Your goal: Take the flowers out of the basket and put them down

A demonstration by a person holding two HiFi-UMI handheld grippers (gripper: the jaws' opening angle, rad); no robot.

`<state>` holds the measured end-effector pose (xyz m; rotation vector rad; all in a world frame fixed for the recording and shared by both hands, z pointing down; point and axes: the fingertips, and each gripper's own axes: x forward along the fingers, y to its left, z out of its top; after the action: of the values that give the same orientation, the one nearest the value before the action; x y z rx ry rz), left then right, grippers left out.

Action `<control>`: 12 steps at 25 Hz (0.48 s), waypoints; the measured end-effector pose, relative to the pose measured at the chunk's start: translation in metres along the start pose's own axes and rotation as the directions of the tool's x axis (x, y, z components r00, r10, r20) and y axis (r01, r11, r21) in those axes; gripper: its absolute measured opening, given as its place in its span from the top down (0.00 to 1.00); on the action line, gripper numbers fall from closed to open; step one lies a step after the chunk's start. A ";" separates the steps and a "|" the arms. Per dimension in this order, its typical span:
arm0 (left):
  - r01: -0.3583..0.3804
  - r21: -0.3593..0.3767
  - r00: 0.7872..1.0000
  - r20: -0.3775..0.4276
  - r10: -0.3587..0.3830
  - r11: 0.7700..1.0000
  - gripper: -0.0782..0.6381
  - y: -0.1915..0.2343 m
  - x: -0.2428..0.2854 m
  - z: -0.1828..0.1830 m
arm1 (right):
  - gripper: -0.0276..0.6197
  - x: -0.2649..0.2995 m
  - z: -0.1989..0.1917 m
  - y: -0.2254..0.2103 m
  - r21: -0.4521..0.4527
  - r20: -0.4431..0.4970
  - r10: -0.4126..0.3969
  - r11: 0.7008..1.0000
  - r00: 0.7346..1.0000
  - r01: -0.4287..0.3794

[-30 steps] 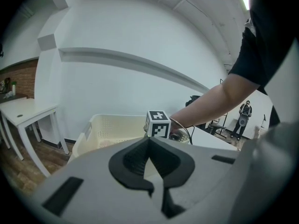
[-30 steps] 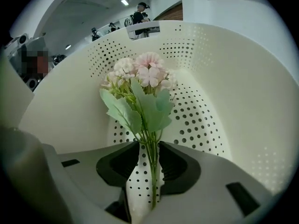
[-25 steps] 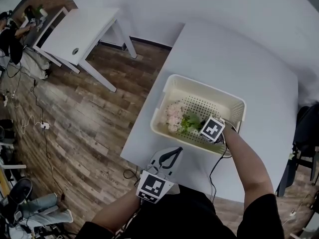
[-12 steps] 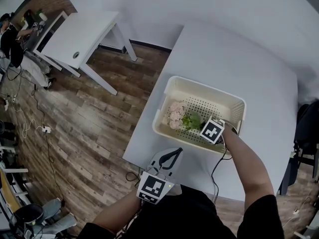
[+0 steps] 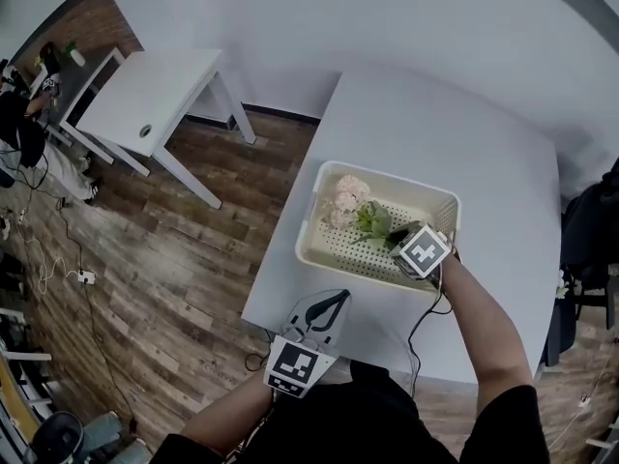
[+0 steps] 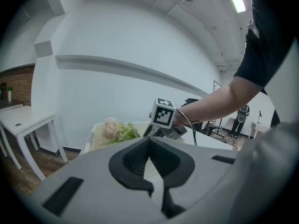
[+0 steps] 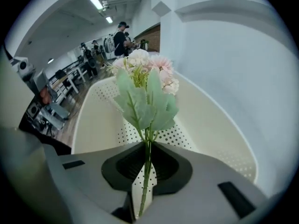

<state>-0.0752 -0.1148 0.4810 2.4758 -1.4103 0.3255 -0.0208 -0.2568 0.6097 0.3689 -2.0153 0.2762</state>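
A small bunch of pink flowers (image 5: 348, 199) with green leaves hangs above the floor of the cream perforated basket (image 5: 311, 243). My right gripper (image 5: 391, 234) holds it by the thin green stem. Its jaws have just been closing, with that stem between them. In the right gripper view the stem runs up between the pads (image 7: 145, 164) and the blooms (image 7: 142, 62) stand over the basket wall (image 7: 210, 125). My left gripper (image 5: 340, 296) hovers at the table's near edge, shut and with nothing in it. Its view shows the flowers (image 6: 112, 129) beyond its tips (image 6: 148, 141).
The basket sits near the left edge of a grey-white table (image 5: 455, 133). A white side table (image 5: 155, 85) stands on the wooden floor to the left. People and desks show far off at the room's left side (image 7: 119, 36).
My right gripper has risen with the flowers, which have left the basket floor and now hang higher, nearer the far rim. The left gripper has shifted only slightly.
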 end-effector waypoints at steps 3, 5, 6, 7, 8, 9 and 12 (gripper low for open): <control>0.015 0.020 1.000 0.017 -0.015 1.000 0.88 -0.001 -0.011 0.006 | 0.88 -0.032 0.021 0.004 0.109 0.104 -0.045 0.993 0.994 0.034; 0.025 0.035 0.999 0.025 -0.026 0.999 0.88 -0.003 -0.019 0.009 | 0.88 -0.050 0.031 0.007 0.184 0.203 -0.080 0.982 0.976 0.042; 0.031 0.044 0.999 0.029 -0.032 0.999 0.88 -0.004 -0.023 0.011 | 0.88 -0.060 0.035 0.008 0.227 0.251 -0.105 0.973 0.962 0.047; 0.037 0.052 0.999 0.034 -0.038 0.998 0.88 -0.005 -0.026 0.012 | 0.88 -0.071 0.038 0.010 0.271 0.293 -0.130 0.961 0.947 0.048; 0.041 0.060 0.998 0.038 -0.044 0.997 0.88 -0.006 -0.031 0.014 | 0.88 -0.083 0.040 0.012 0.314 0.329 -0.158 0.948 0.931 0.049; 0.045 0.067 0.998 0.042 -0.048 0.997 0.88 -0.006 -0.035 0.015 | 0.88 -0.094 0.042 0.016 0.353 0.360 -0.186 0.934 0.914 0.052; 0.055 0.086 0.997 0.054 -0.060 0.995 0.88 -0.006 -0.046 0.017 | 0.88 -0.123 0.042 0.027 0.444 0.432 -0.277 0.894 0.858 0.065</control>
<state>-0.0917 -0.0804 0.4494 2.6072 -1.3705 0.3120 -0.0128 -0.2298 0.4801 0.9738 -2.3891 0.5462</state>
